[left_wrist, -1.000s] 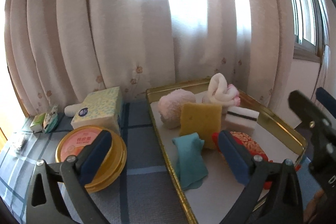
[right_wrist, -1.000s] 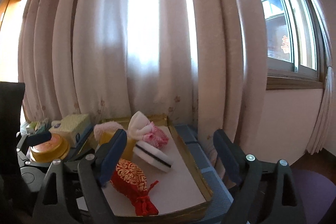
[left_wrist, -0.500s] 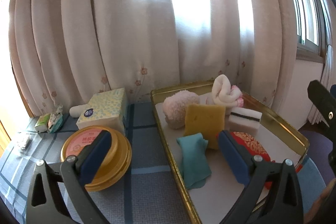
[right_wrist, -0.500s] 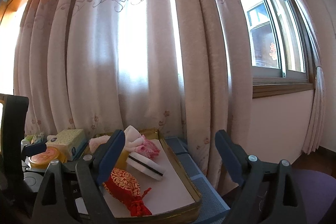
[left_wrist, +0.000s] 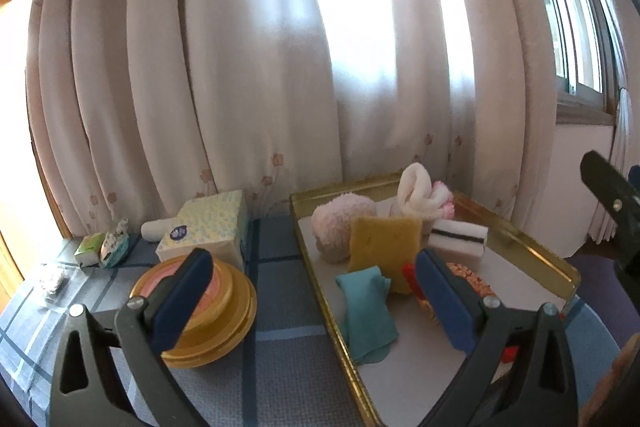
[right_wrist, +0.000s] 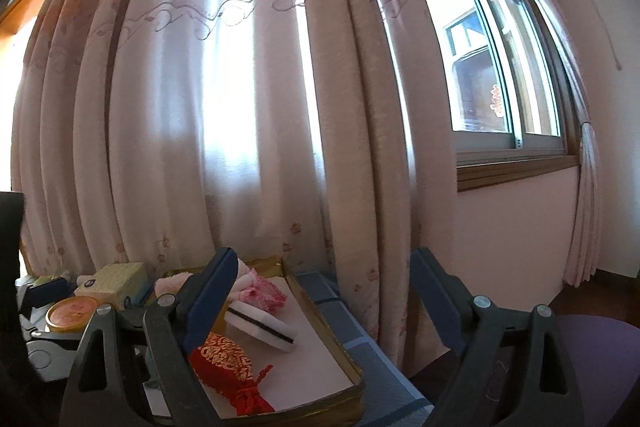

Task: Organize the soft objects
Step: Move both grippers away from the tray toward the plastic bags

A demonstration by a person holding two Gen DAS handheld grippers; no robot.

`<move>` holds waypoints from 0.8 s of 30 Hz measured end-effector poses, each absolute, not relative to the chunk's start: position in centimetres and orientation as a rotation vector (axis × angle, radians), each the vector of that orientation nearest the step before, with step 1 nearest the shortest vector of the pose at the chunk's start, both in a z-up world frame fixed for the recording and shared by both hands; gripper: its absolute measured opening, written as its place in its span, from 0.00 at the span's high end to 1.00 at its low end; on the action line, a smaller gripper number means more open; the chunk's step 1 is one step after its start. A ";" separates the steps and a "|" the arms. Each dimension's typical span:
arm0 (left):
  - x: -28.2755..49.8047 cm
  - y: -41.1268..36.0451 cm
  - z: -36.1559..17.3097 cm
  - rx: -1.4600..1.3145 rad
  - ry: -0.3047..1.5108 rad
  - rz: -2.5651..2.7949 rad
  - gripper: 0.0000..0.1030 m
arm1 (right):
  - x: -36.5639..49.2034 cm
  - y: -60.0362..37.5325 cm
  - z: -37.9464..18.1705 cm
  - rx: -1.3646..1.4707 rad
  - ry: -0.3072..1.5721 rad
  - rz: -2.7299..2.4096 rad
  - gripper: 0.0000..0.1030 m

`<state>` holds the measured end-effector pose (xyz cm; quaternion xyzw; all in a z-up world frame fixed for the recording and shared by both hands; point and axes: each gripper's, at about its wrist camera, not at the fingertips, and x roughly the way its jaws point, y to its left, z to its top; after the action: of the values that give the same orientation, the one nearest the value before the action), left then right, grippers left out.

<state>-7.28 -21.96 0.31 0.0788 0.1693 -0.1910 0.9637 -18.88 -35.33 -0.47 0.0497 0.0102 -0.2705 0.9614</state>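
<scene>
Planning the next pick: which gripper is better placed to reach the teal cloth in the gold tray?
Left, probably. The left gripper is open with the teal cloth close ahead; the right gripper faces the curtain.

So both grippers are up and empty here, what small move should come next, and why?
Probably nothing more than setting them down: the gold tray already holds the sponge, teal cloth and red pouch, and the left gripper and right gripper are open.

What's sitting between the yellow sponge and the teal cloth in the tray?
Nothing: in the left wrist view, the teal cloth lies right against the yellow sponge.
</scene>
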 end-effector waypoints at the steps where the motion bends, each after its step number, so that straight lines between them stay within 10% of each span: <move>1: -7.2 -21.9 0.4 0.155 0.340 -0.385 0.01 | -18.8 -35.4 -0.5 0.108 0.026 -0.556 0.13; 24: -2.5 -9.8 0.1 0.115 0.336 -0.164 0.01 | -12.1 -25.1 0.1 0.101 0.023 -0.355 0.13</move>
<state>-2.47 -9.84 0.06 0.0571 0.1669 -0.0817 0.9809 -12.08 -25.10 0.09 0.0505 0.0116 -0.1764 0.9830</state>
